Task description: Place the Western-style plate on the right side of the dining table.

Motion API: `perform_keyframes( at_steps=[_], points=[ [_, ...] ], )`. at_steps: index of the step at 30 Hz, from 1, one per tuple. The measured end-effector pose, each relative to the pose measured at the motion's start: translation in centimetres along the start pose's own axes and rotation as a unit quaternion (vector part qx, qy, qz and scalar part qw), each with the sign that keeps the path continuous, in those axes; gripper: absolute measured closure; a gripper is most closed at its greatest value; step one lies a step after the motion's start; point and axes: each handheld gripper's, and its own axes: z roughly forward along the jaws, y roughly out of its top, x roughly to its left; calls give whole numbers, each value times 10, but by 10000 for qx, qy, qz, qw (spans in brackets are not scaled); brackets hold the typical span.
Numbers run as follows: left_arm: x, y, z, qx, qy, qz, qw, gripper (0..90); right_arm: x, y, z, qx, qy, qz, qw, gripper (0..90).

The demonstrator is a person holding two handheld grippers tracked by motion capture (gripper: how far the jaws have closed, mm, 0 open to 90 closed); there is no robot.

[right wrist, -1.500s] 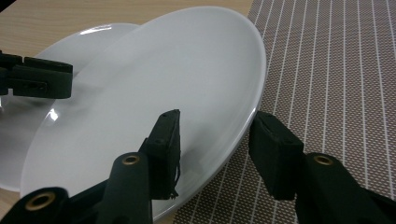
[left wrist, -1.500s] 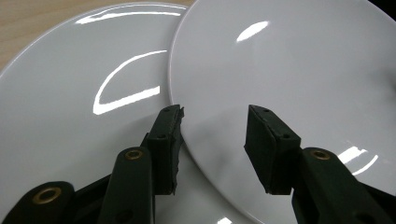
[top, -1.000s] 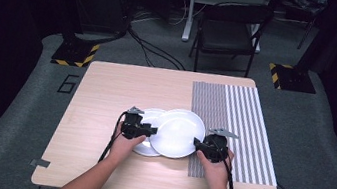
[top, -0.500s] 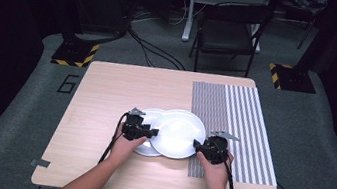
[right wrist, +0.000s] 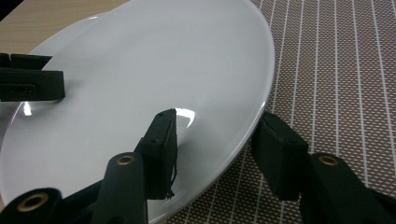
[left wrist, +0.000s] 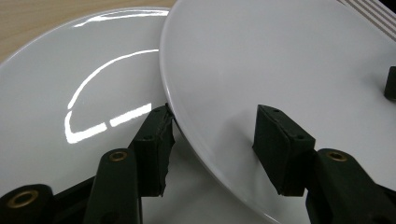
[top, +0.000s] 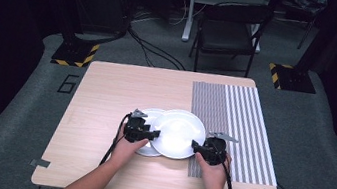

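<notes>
Two white plates overlap near the table's front. The larger upper plate (top: 177, 132) (left wrist: 280, 56) (right wrist: 163, 60) rests partly on the smaller lower plate (top: 147, 119) (left wrist: 70, 93) and partly on the striped mat (top: 237, 130). My left gripper (top: 151, 135) (left wrist: 214, 112) straddles the upper plate's left rim, one jaw between the plates and one above. My right gripper (top: 197, 147) (right wrist: 218, 114) straddles the right rim, one jaw over the plate and one under it on the mat (right wrist: 336, 70). Both pairs of jaws have just been opening and stand off the rim.
The wooden table (top: 122, 87) has bare room at the left and back. The grey-striped mat covers its right side. A black folding chair (top: 228, 35) and floor cables lie beyond the far edge. Cables trail from both grippers toward the person.
</notes>
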Motion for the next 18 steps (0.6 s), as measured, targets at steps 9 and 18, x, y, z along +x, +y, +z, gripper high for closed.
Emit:
perform_keyframes(
  at_steps=[9,18],
  points=[
    [2,2,1,-19,-75,-6,10000,476,-1,2,1,84,5,-6,10000,498],
    [3,4,0,-16,-61,-111,9999,507,-3,4,3,149,-6,74,9999,506]
  ],
)
